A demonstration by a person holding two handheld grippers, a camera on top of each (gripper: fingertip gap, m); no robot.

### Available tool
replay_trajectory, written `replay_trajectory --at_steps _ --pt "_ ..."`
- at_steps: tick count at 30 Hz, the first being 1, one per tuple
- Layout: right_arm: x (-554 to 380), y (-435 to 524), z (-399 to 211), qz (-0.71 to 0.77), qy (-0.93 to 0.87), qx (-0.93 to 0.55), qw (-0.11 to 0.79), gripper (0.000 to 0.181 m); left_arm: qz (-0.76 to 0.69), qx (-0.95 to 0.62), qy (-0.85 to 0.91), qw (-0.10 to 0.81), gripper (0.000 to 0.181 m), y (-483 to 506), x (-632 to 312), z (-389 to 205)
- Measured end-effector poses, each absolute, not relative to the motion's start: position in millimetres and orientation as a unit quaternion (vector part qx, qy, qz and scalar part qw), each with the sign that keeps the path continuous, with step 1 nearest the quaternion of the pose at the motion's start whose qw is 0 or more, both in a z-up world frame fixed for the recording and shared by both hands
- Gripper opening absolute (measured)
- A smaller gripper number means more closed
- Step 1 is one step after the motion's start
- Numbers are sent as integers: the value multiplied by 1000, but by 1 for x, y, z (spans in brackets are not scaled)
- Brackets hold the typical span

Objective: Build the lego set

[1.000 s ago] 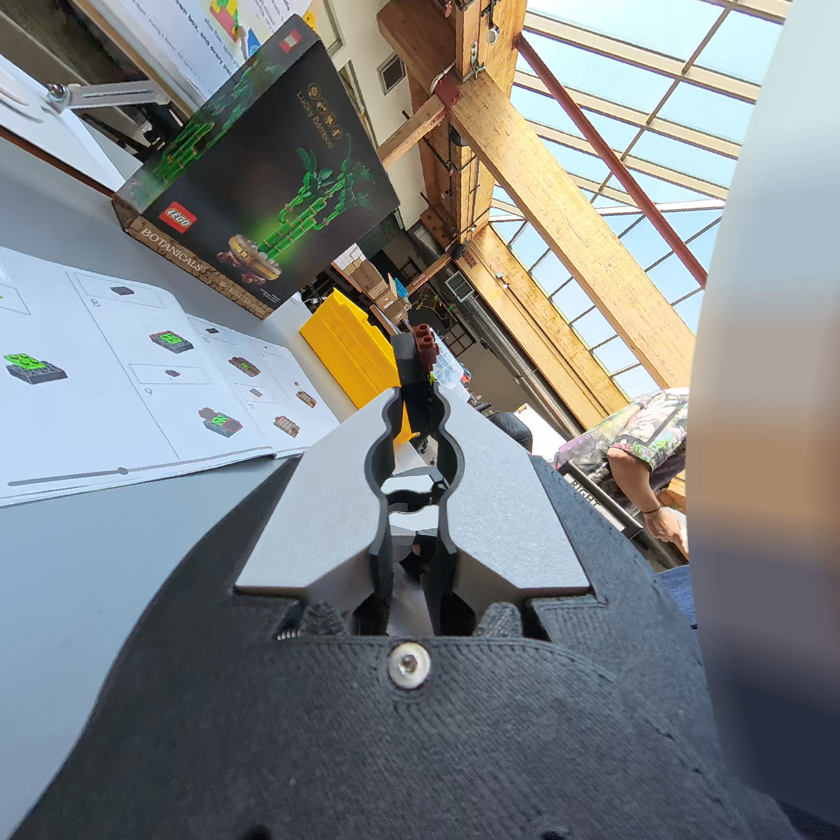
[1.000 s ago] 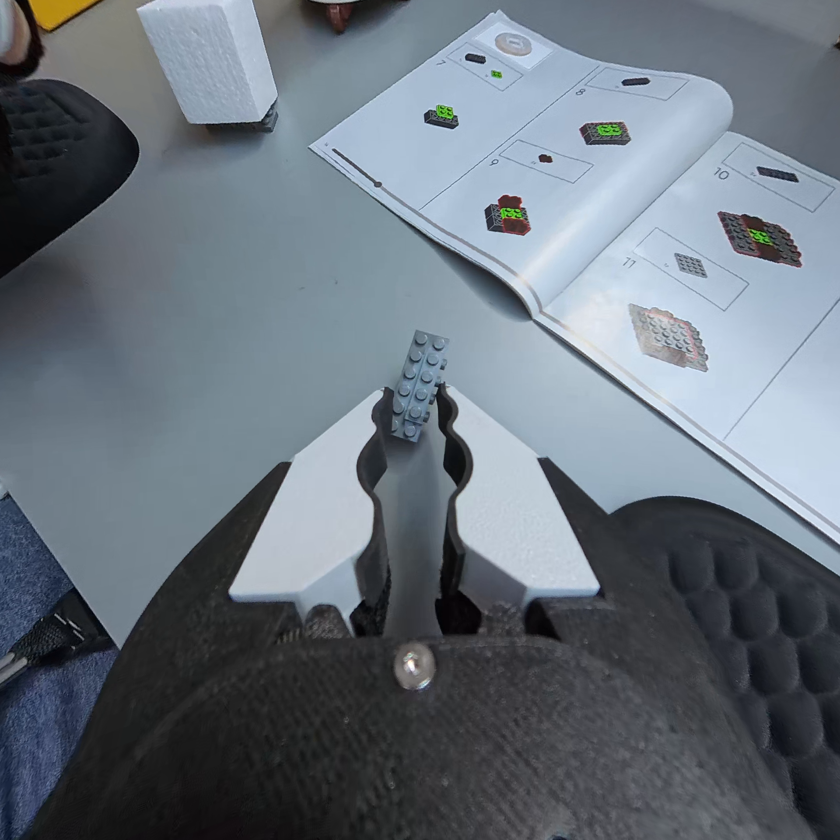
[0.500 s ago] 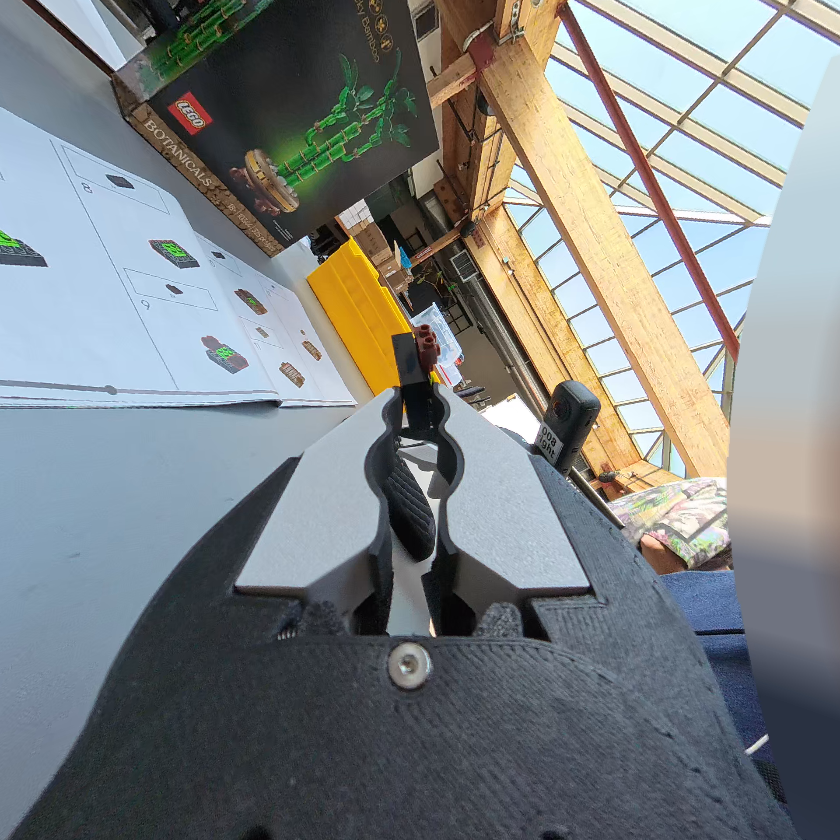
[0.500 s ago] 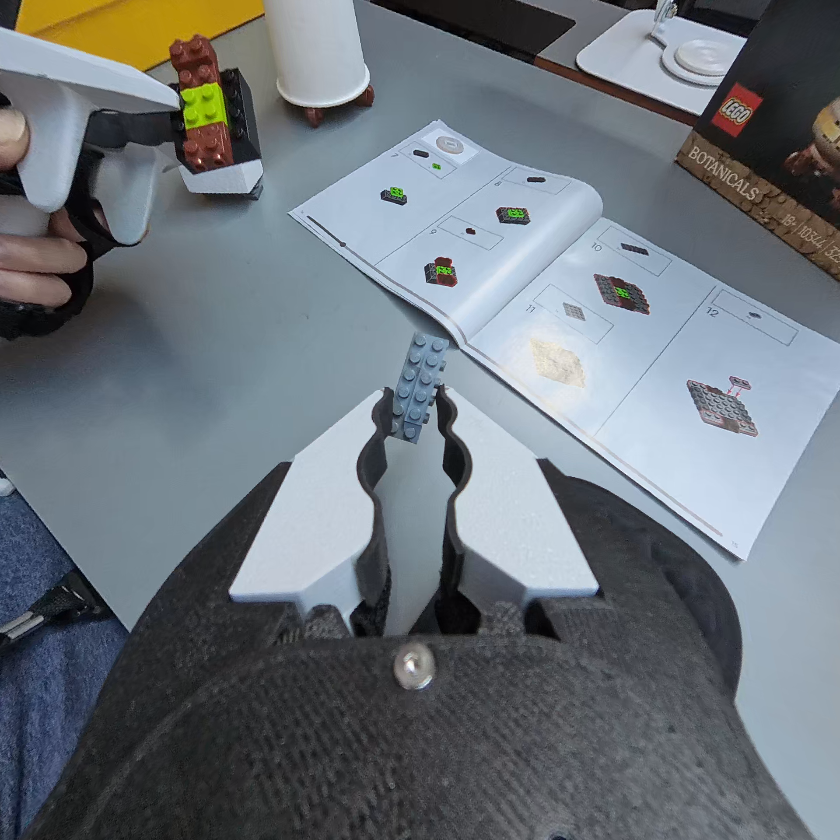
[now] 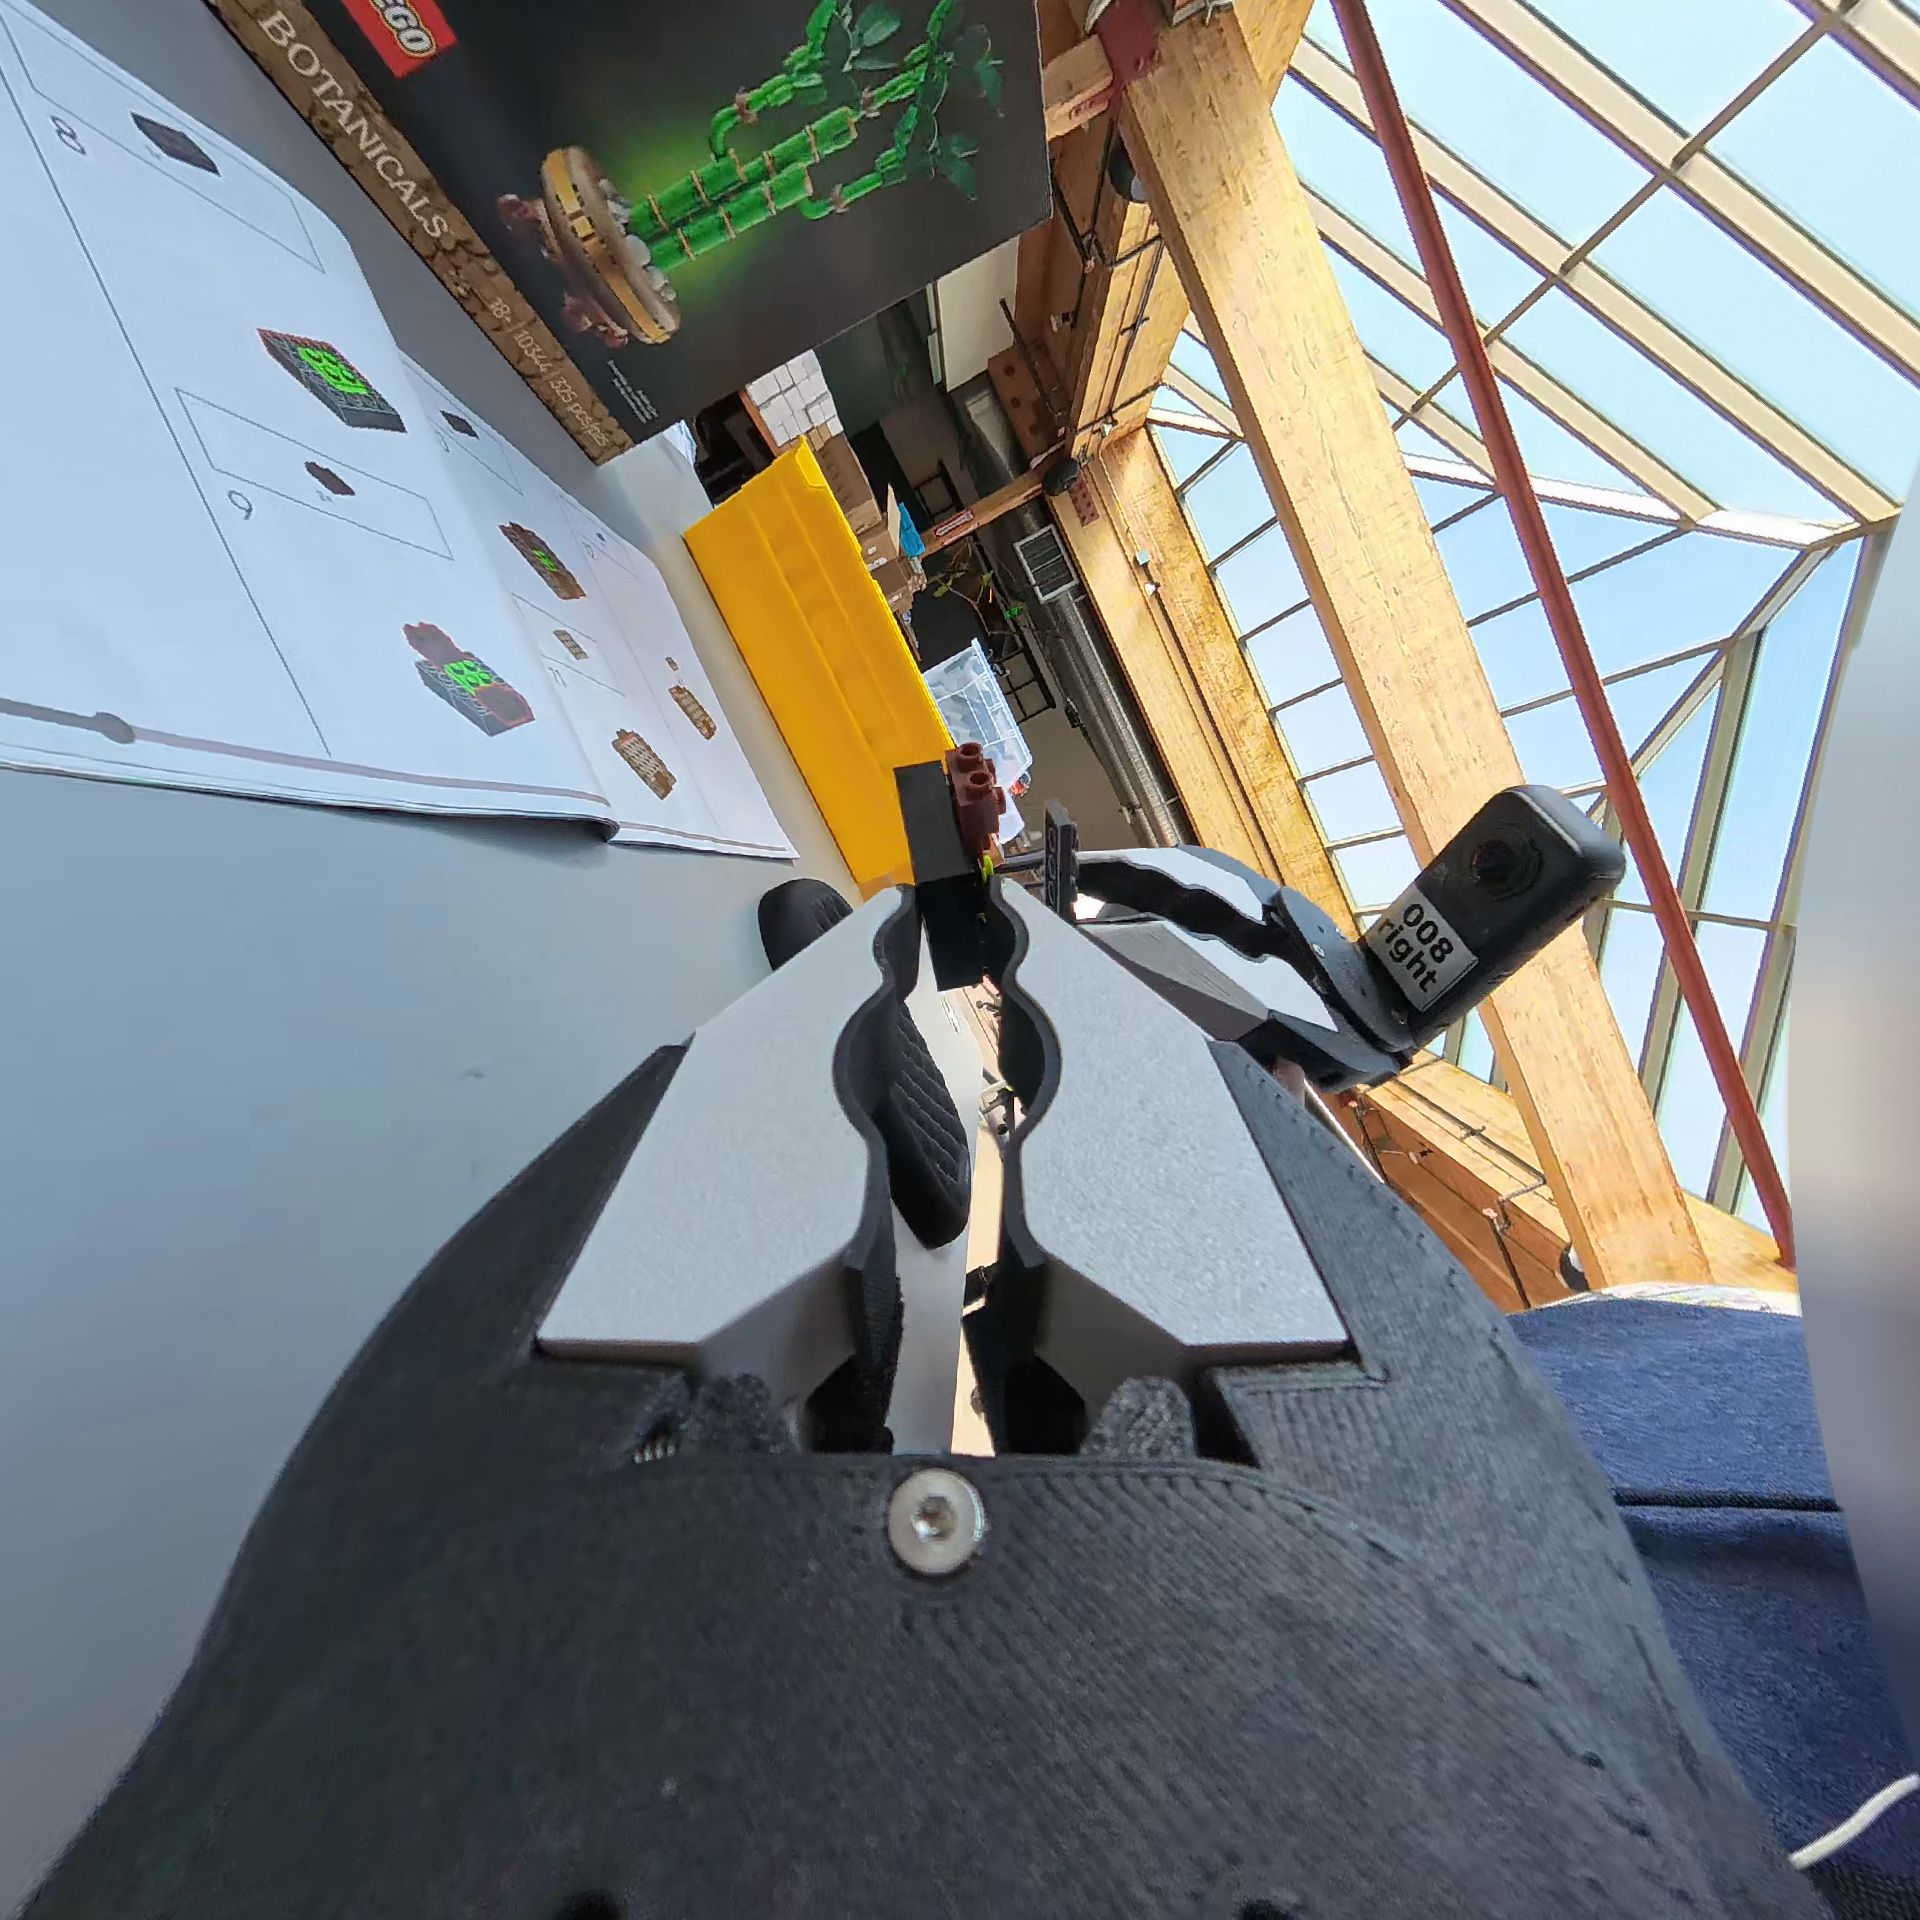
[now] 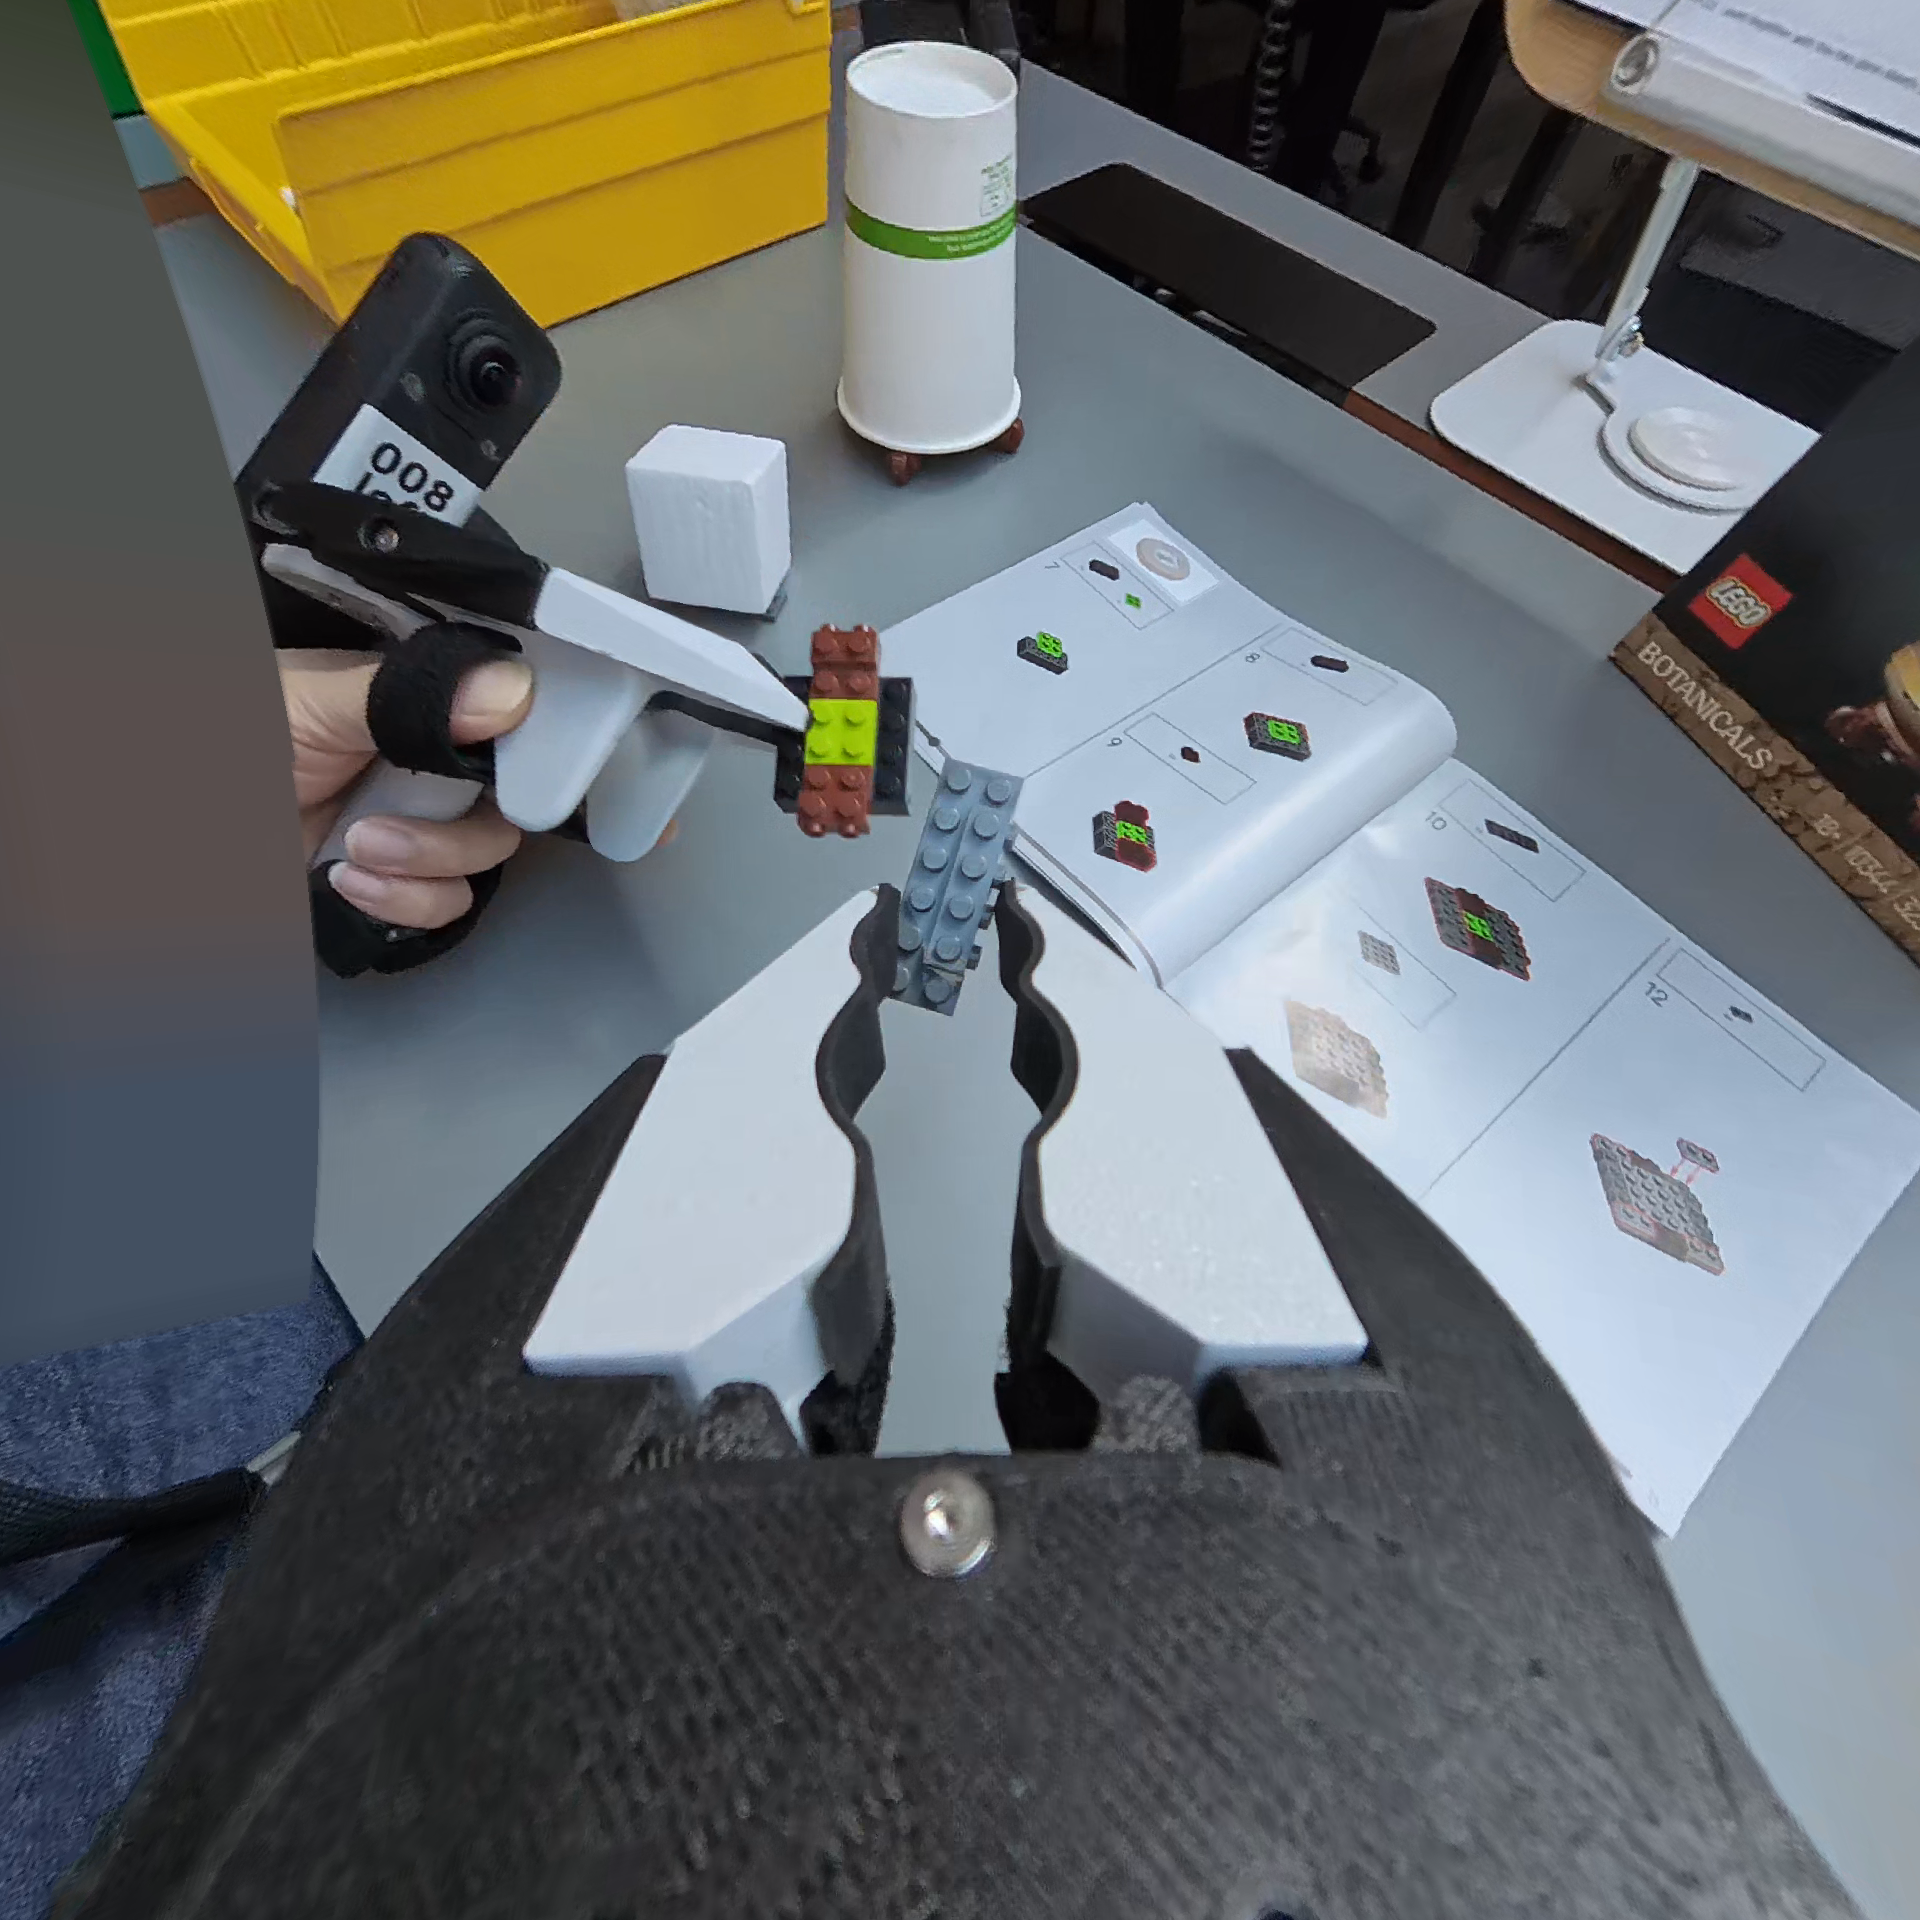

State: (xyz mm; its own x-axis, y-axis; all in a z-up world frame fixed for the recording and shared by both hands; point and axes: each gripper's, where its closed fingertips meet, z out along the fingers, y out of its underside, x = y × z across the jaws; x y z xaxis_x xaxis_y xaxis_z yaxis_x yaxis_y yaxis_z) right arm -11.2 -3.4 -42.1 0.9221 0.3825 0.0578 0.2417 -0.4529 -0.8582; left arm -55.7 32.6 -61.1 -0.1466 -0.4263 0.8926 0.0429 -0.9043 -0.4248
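- The left gripper [image 5: 956, 914] is clamped on a small lego assembly [image 6: 847, 732] of black, brown and lime-green bricks, held in the air above the grey table [image 6: 644, 997]; a hand [image 6: 384, 790] grips its handle.
- The right gripper [image 6: 940, 935] pinches the lower end of a grey two-row lego plate [image 6: 961, 862], studs facing the camera, tilted a little to the right.
- The plate's upper end sits just beside the assembly's lower right corner (whether the two touch cannot be told).
- An open instruction booklet [image 6: 1455, 935] lies flat on the table to the right of the assembly, with the dark lego box [image 6: 1797, 707] beyond its far edge.
- Behind the assembly stand a white foam block [image 6: 712, 520] and, farther back, a white paper cup [image 6: 928, 249] turned upside down over a brown piece.
- A yellow bin [image 6: 499, 135] sits at the table's far left, well apart from the assembly.
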Motion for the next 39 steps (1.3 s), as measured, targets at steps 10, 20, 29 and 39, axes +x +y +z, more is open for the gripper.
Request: replay_trajectory --at_steps 10,20,29,39 --pt "-51 16 -33 48 -290 -865 407 18 -780 -589 147 151 9 22 -65 -43" --pt "-74 24 0 22 -343 -864 368 18 -821 -525 125 186 9 22 -88 -11" --pt "-101 28 38 -70 -427 -824 365 19 -849 -457 115 239 9 22 -114 28" --pt "-113 25 58 -53 -422 -827 369 20 -855 -439 113 252 8 19 -126 48"
